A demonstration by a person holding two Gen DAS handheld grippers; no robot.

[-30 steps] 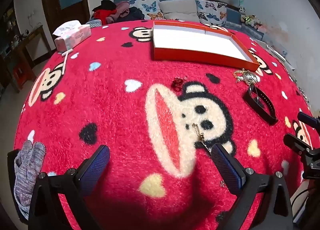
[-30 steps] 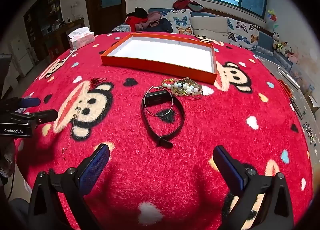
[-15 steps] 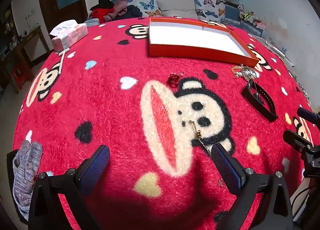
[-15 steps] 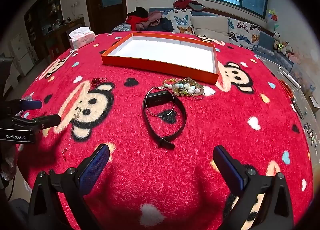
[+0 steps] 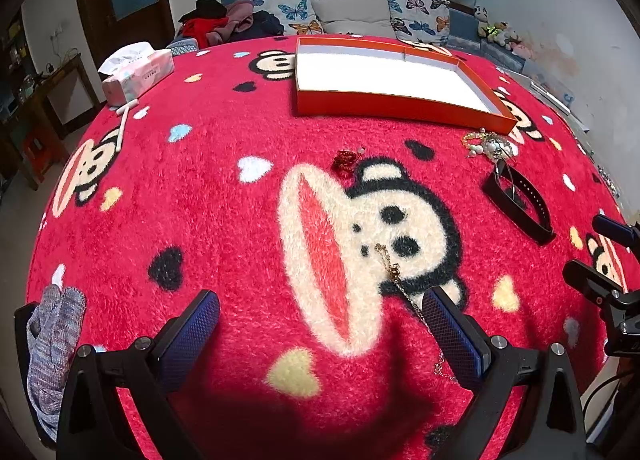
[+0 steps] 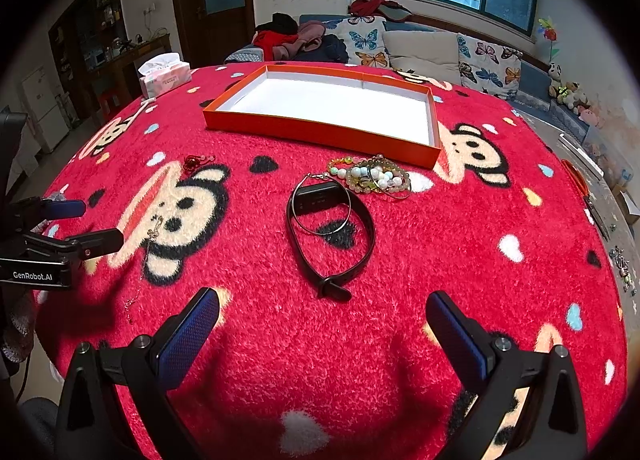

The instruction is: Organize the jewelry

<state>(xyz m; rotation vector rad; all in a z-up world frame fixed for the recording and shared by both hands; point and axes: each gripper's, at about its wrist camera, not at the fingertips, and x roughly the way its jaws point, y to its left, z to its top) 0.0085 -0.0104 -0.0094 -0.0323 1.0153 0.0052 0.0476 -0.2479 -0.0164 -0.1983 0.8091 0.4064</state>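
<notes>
An empty orange tray (image 5: 404, 106) (image 6: 320, 132) with a white inside lies at the far side of the red monkey-print cover. In front of it lie a pile of bead bracelets (image 6: 372, 178) (image 5: 490, 144), a black wristband (image 6: 332, 236) (image 5: 520, 204) with a thin metal ring (image 6: 320, 210) over it, a small red ornament (image 5: 346, 160) (image 6: 196, 161) and a gold chain (image 5: 396, 274) (image 6: 148, 252). My left gripper (image 5: 320, 324) is open and empty, its right finger beside the chain. My right gripper (image 6: 322, 326) is open and empty, just short of the wristband.
A pink tissue box (image 5: 138, 72) stands at the far left edge with a white stick (image 5: 126, 116) beside it. A grey knitted glove (image 5: 52, 340) hangs at the near left edge. A sofa with cushions (image 5: 360, 16) stands behind the table.
My left gripper has drawn slightly nearer to the gold chain. My right gripper has hardly moved.
</notes>
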